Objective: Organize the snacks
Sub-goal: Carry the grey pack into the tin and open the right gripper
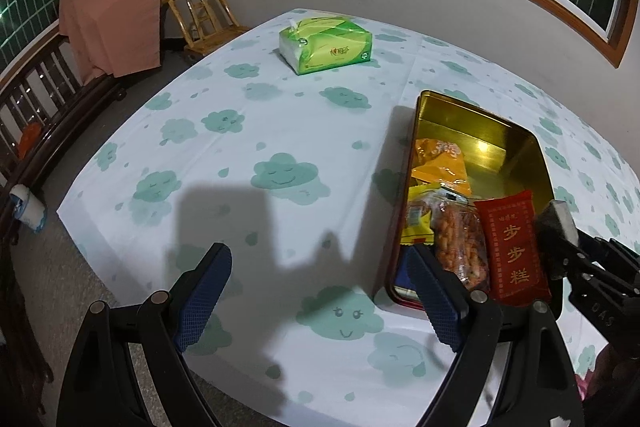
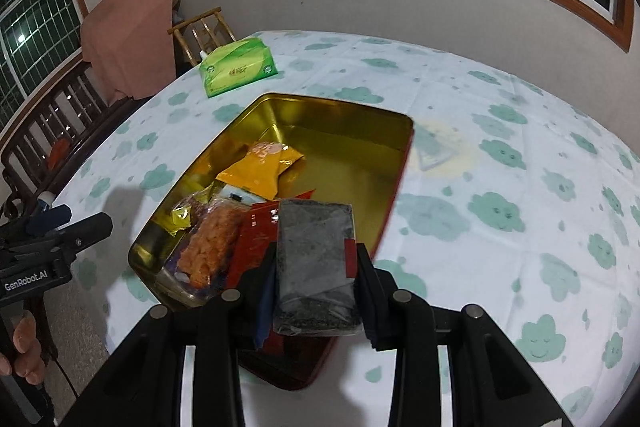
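Note:
A gold tin tray [image 2: 344, 131] with a red outside [image 1: 480, 123] holds an orange packet [image 2: 256, 175], a yellow packet [image 1: 416, 223], a clear bag of orange snacks [image 2: 208, 247] and a red packet with gold characters [image 1: 514, 247]. My right gripper [image 2: 316, 271] is shut on a dark grey snack block [image 2: 316, 251] and holds it over the tray's near end; the block also shows in the left wrist view [image 1: 558, 223]. My left gripper [image 1: 320, 291] is open and empty above the tablecloth, left of the tray.
A green tissue pack [image 1: 326, 45] lies at the table's far side. The cloud-print tablecloth [image 1: 248, 147] covers the table. A wooden chair [image 1: 204, 15], a pink-draped object [image 1: 112, 11] and a dark bench [image 1: 44, 107] stand to the left.

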A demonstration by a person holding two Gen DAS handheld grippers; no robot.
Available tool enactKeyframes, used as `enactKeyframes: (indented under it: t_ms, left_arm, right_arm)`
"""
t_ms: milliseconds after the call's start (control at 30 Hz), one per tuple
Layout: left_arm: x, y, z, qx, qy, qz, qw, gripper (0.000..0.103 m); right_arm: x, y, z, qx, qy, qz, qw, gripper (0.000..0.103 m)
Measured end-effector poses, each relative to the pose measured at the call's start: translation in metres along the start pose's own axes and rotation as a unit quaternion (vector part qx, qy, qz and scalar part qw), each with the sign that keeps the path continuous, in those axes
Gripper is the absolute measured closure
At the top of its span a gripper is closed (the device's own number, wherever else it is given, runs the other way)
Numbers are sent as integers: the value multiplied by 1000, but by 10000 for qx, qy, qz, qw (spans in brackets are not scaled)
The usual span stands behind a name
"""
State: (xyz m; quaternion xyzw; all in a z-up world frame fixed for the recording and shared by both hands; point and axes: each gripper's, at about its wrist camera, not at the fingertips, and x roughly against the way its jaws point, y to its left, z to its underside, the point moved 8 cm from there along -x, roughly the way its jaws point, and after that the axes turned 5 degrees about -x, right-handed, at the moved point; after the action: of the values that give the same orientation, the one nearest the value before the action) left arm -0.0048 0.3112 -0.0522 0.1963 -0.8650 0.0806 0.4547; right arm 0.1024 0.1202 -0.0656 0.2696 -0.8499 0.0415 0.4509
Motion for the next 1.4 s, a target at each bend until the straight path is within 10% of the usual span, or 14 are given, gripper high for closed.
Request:
enactKeyframes:
  t_ms: [1067,1400]
  left_arm:
    - [3,2,7,-38,68,-45,10000,16]
    - [8,-10,8,-146,54,-31,9999,16]
  right_arm:
    - [-36,22,4,89,183,22,9998,66]
    - [-18,27,1,164,-63,101,9998,40]
